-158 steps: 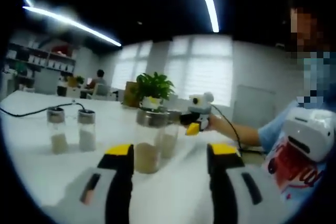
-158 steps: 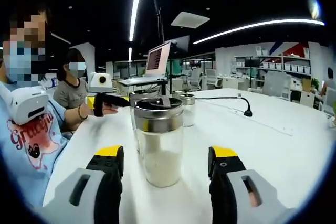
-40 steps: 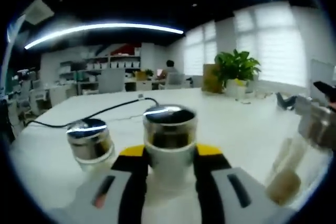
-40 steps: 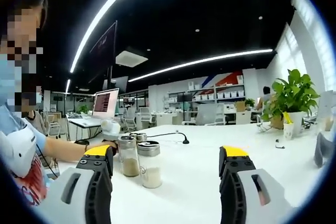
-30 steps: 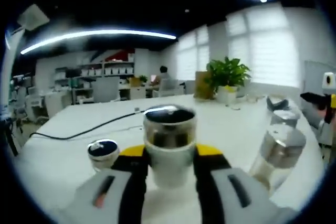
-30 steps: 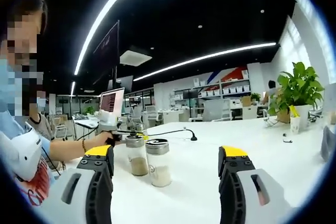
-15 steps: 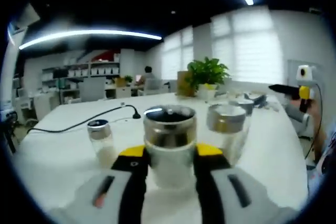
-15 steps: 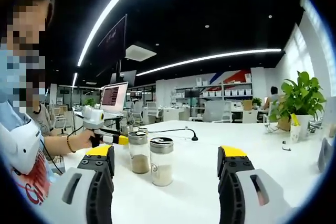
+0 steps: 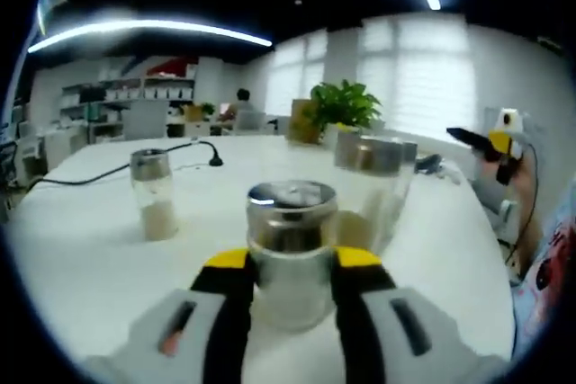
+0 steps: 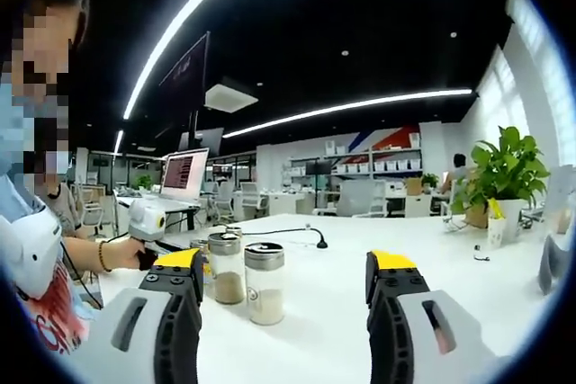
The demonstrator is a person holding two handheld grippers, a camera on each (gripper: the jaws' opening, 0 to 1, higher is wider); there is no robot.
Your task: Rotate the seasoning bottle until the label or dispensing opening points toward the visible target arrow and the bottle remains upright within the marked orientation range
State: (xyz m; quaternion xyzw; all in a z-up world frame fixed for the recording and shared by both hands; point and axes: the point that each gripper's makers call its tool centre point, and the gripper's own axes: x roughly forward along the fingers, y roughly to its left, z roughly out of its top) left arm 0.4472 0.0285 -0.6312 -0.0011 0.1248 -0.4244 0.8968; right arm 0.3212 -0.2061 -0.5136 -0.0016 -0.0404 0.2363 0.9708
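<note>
A glass seasoning bottle (image 9: 291, 231) with a metal lid and pale powder stands upright on the white table (image 9: 81, 258). My left gripper (image 9: 291, 260) is shut on its body, one yellow-tipped jaw on each side. A second bottle (image 9: 373, 182) stands just behind it to the right, and a third (image 9: 153, 195) stands to the left. My right gripper (image 10: 286, 263) is open above the table with nothing between its jaws. Ahead of it stand two bottles (image 10: 264, 281) (image 10: 225, 267) side by side. Just left of them is the left gripper (image 10: 146, 220), in a person's hand.
A black cable (image 9: 135, 166) runs across the far table. A potted plant (image 9: 337, 105) stands at the back. The right gripper (image 9: 493, 143) shows at the right of the left gripper view, in a hand. A laptop (image 10: 184, 173) stands beyond the bottles, and a person sits at the left.
Over five seconds the left gripper went from open to shut on a bottle. In the last second its view has swung round with the bottle held. The right gripper stays open.
</note>
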